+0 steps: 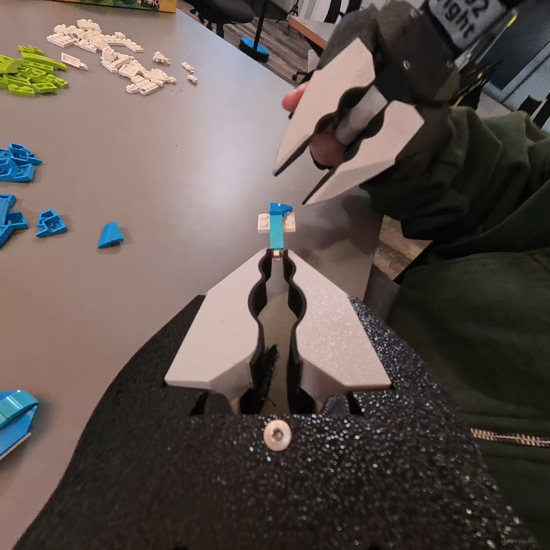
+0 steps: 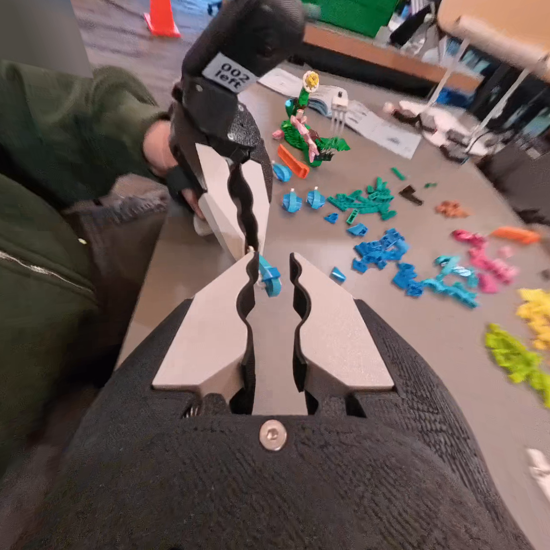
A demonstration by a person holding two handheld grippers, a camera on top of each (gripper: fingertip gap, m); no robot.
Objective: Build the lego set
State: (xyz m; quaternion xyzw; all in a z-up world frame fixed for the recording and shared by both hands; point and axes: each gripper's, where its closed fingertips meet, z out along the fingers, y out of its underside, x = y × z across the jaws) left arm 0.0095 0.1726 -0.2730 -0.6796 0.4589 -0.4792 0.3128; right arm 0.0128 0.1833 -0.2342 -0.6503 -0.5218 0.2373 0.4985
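My left gripper (image 1: 276, 253) is shut on the lower end of a small Lego assembly (image 1: 276, 226): a teal strip with a white plate across it and a blue slope on top, held above the grey table (image 1: 178, 166). My right gripper (image 1: 290, 189) hangs open and empty just above and to the right of it. In the right wrist view the right gripper (image 2: 272, 257) is open, and the blue assembly (image 2: 269, 276) sits between its jaws, close to the left finger. The left gripper (image 2: 253, 245) comes down from above onto it.
Sorted brick piles lie on the table: white (image 1: 113, 56), lime (image 1: 29, 71), blue (image 2: 384, 250), green (image 2: 369, 199), pink (image 2: 488, 262), yellow (image 2: 535, 315). A loose blue slope (image 1: 110, 235), a built green flower model (image 2: 303, 128), an orange separator (image 2: 293, 162) and a booklet (image 2: 366, 122) are nearby. The table edge (image 1: 375, 238) is close.
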